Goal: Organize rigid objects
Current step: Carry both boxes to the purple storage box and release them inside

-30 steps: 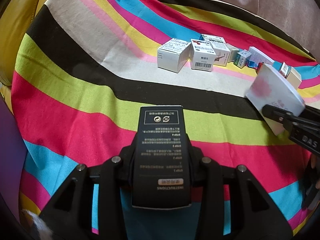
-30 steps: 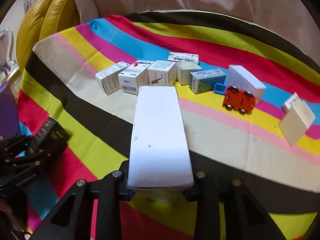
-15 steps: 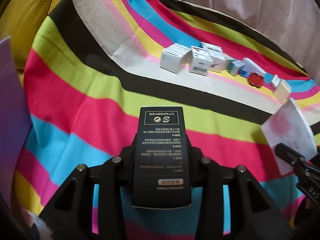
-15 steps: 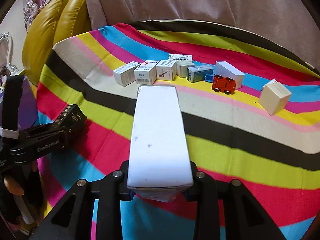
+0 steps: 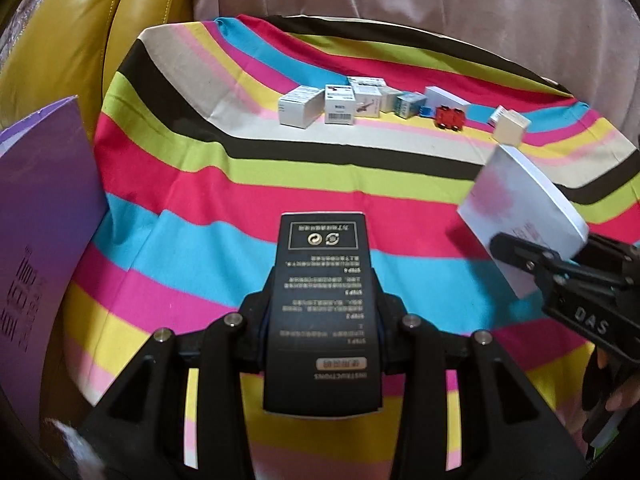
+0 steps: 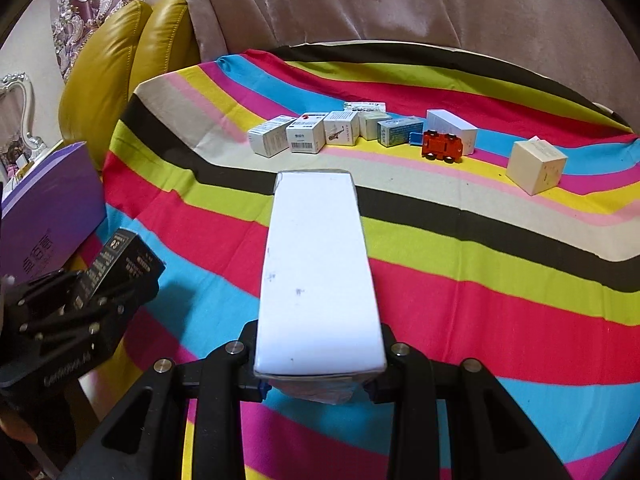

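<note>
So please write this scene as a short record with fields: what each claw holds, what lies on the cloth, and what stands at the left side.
left claw: shut on black box with printed instructions
right claw: shut on white box, long and plain
surface: striped cloth, many colours
far row: small white cartons, side by side
toy: red toy car next to the row
apart: cream cube box, to the right of the car
left side: purple box, beside yellow leather chair
</note>
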{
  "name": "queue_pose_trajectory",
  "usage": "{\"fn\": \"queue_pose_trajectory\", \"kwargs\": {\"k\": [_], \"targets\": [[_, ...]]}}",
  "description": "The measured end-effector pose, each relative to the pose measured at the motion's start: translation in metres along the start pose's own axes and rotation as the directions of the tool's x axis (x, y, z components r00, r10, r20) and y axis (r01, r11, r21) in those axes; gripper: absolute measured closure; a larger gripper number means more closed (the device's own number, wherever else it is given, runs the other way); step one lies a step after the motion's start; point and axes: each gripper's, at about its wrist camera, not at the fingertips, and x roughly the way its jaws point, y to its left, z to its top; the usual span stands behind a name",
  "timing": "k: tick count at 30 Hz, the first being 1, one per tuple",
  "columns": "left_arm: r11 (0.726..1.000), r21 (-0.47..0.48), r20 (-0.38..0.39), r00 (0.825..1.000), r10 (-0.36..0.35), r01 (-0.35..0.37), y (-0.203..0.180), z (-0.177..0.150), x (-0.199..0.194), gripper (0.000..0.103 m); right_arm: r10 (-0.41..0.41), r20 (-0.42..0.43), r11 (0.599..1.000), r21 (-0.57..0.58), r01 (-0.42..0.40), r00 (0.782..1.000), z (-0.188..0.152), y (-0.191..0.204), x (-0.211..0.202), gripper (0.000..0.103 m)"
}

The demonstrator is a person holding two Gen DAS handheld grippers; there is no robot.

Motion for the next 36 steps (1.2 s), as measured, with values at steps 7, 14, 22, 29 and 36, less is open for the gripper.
{"fn": "queue_pose_trajectory", "kwargs": {"k": [7,14,22,29,36], "targets": [[1.000,0.009,-0.008,1.000,0.016,-0.016,0.003,-0.005,-0.020,0.060,0.001,0.005,1.000,0.015,-0.001,1.000,-0.006,0.005,-0.012,0.069],[0.999,-0.001,0.014,0.999,0.042,-0.042,0.012,-0.002,-0.050,0.060,0.009,-0.001,1.000,-0.008,-0.009,1.000,-0.002,0.024,-0.026,0.069],[0.994,-0.014,0.034,0.994,0.105,-0.105,0.028,0.004,-0.076,0.061,0.021,0.015,0.997,-0.075,-0.020,1.000,0.011,0.060,-0.041,0.069],[0.982,-0.057,0.054,0.982,0.181,-0.178,0.050,0.013,-0.099,0.060,0.059,0.040,0.991,-0.126,-0.054,0.997,0.024,0.093,-0.049,0.069],[0.964,-0.103,0.096,0.963,0.254,-0.244,0.073,0.024,-0.125,0.060,0.109,0.069,0.971,-0.219,-0.091,0.992,0.037,0.139,-0.054,0.069]]}}
